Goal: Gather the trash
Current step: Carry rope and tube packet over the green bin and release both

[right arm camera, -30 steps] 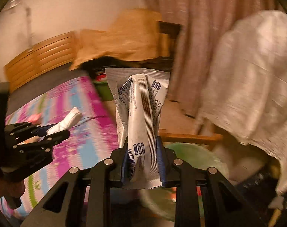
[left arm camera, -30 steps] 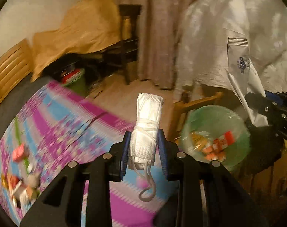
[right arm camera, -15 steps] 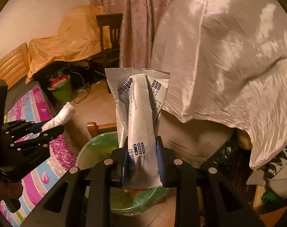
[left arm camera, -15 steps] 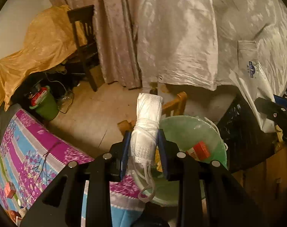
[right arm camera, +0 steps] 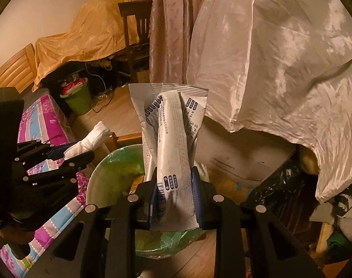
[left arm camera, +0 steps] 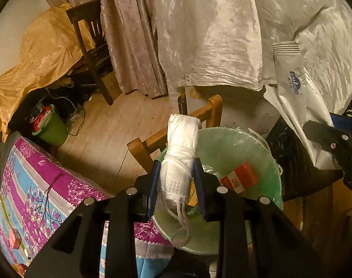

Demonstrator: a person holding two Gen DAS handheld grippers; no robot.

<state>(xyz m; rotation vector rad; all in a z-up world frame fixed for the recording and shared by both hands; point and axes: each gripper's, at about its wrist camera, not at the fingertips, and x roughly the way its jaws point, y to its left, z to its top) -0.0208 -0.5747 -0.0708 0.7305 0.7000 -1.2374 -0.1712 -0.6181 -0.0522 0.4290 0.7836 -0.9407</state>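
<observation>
My left gripper (left arm camera: 176, 180) is shut on a rolled white face mask (left arm camera: 179, 155) whose ear loop hangs down. It hovers over the near rim of a green-lined trash bin (left arm camera: 252, 148) that holds a red box (left arm camera: 239, 178). My right gripper (right arm camera: 176, 192) is shut on a crumpled silver-white wrapper (right arm camera: 173, 139) with blue print, held above the same bin (right arm camera: 111, 173). The left gripper and mask also show in the right wrist view (right arm camera: 83, 149). The right gripper and wrapper show in the left wrist view (left arm camera: 296, 106).
A bed with a purple-and-blue patterned sheet (left arm camera: 36, 190) lies left of the bin, with small litter on it (left arm camera: 14, 238). A wooden stool (left arm camera: 176, 134) stands behind the bin. A white draped cloth (left arm camera: 222, 34), a small green bin (left arm camera: 50, 127) and a dark chair (left arm camera: 92, 46) stand beyond.
Both grippers swung right from over the bed to above the green-lined bin, each still holding its item. The bin now sits under both.
</observation>
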